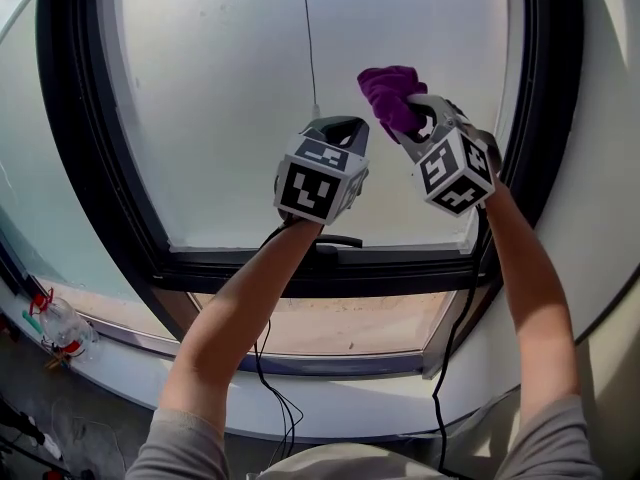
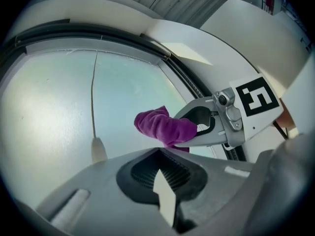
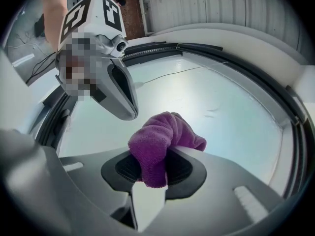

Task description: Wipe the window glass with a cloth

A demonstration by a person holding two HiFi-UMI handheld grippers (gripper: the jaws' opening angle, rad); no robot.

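Observation:
The window glass (image 1: 230, 78) is a pale, hazy pane in a black frame (image 1: 300, 268). A purple cloth (image 1: 392, 96) is pinched in my right gripper (image 1: 418, 114), which is shut on it and holds it up at the pane's upper right. In the right gripper view the cloth (image 3: 160, 144) bulges out of the right gripper (image 3: 153, 165). My left gripper (image 1: 340, 128) is raised just left of it, shut and holding nothing. The left gripper view shows the left gripper (image 2: 161, 168) closed, with the cloth (image 2: 165, 127) just beyond it against the glass (image 2: 54, 112).
A thin pull cord (image 1: 308, 38) hangs down the pane between the grippers. A black handle (image 1: 335, 240) sits on the lower frame. Small items and a plastic bottle (image 1: 62, 330) lie on the sill at lower left. Cables (image 1: 262, 368) dangle from both grippers.

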